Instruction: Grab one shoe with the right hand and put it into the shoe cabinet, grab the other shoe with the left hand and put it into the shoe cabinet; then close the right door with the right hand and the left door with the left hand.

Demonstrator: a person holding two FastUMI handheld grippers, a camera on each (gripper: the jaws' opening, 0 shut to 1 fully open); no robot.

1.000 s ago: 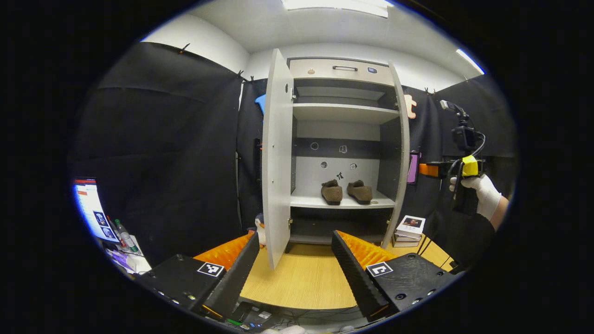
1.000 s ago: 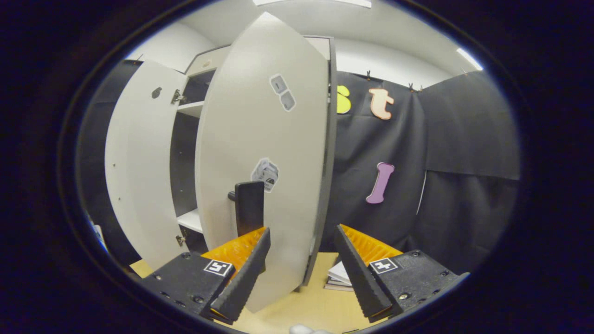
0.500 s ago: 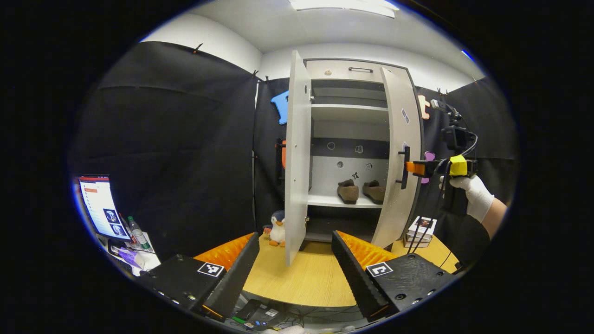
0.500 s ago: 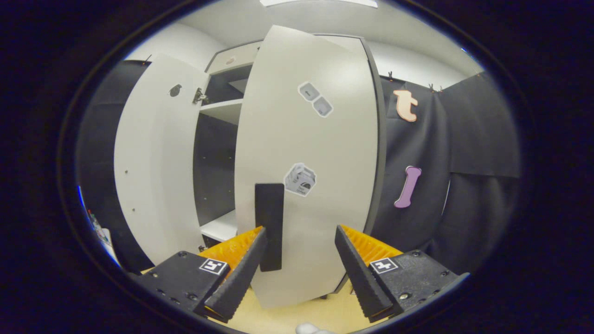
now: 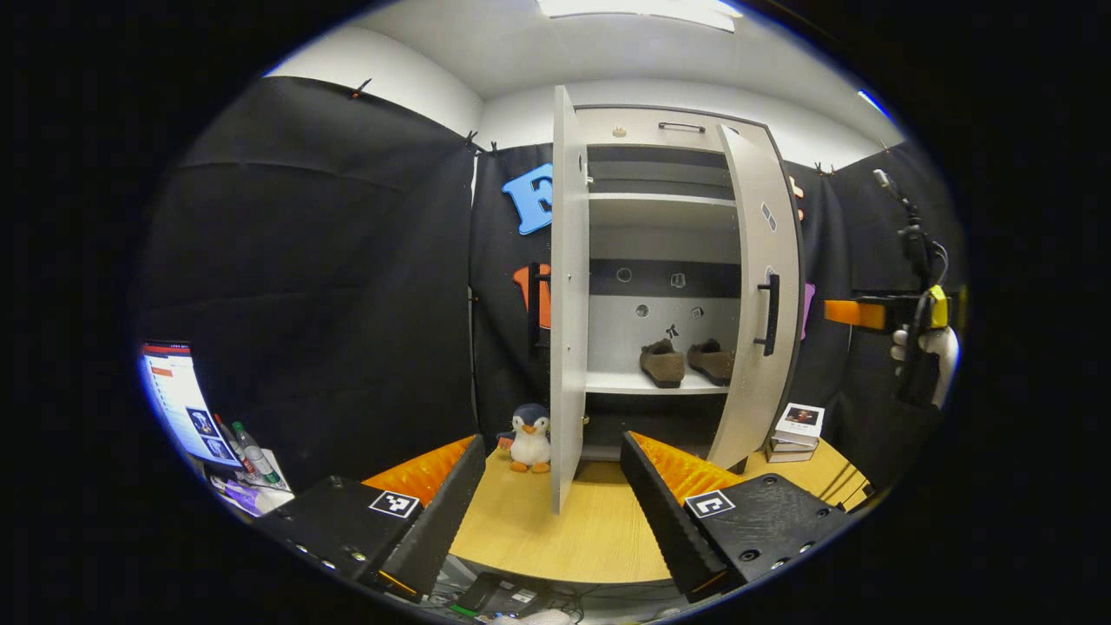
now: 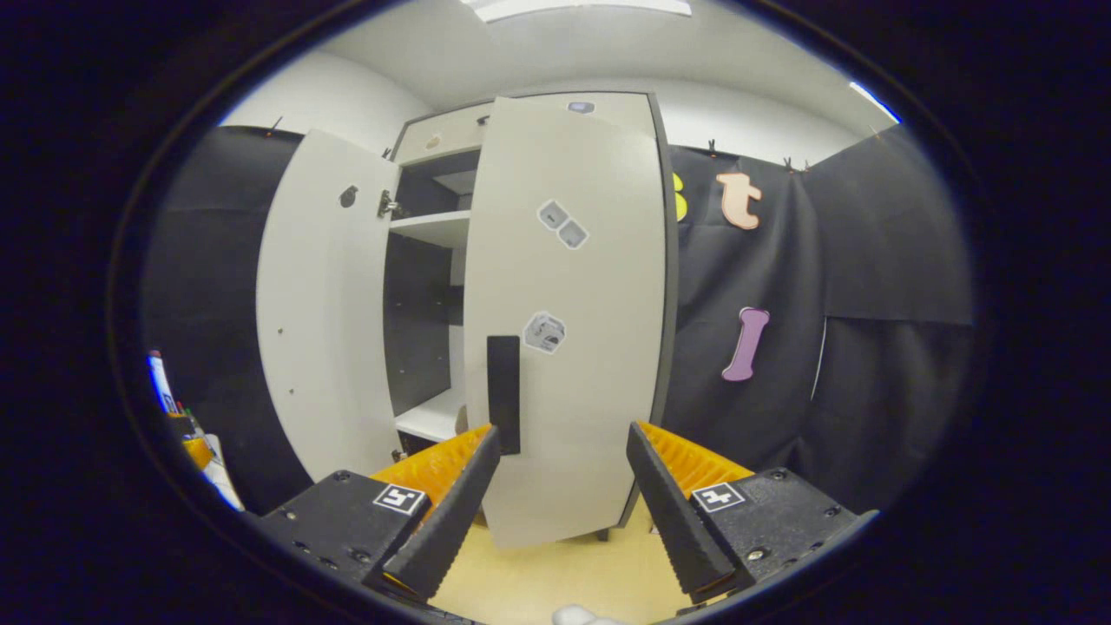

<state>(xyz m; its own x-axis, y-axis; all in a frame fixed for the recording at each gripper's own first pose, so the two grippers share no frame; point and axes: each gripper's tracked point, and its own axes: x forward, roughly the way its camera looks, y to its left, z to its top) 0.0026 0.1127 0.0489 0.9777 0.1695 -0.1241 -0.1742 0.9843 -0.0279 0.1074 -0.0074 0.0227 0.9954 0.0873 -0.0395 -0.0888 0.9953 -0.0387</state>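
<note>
On the wooden floor point(image 5: 555, 529) of the black-draped booth, the shoe cabinet point(image 5: 660, 286) holds both shoes point(image 5: 686, 361) on its lower shelf, doors ajar, while the left gripper point(image 5: 552, 486) and right gripper point(image 6: 562, 477) gape wide, empty, touching nothing.

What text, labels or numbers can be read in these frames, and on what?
No words or numbers are legible.
Right-door stickers: too small to read.
Back-panel stickers inside the cabinet: too small to read.
Top book of the stack: cover print blurred.
Square markers on the gripper bodies: coded patterns, not words.
</note>
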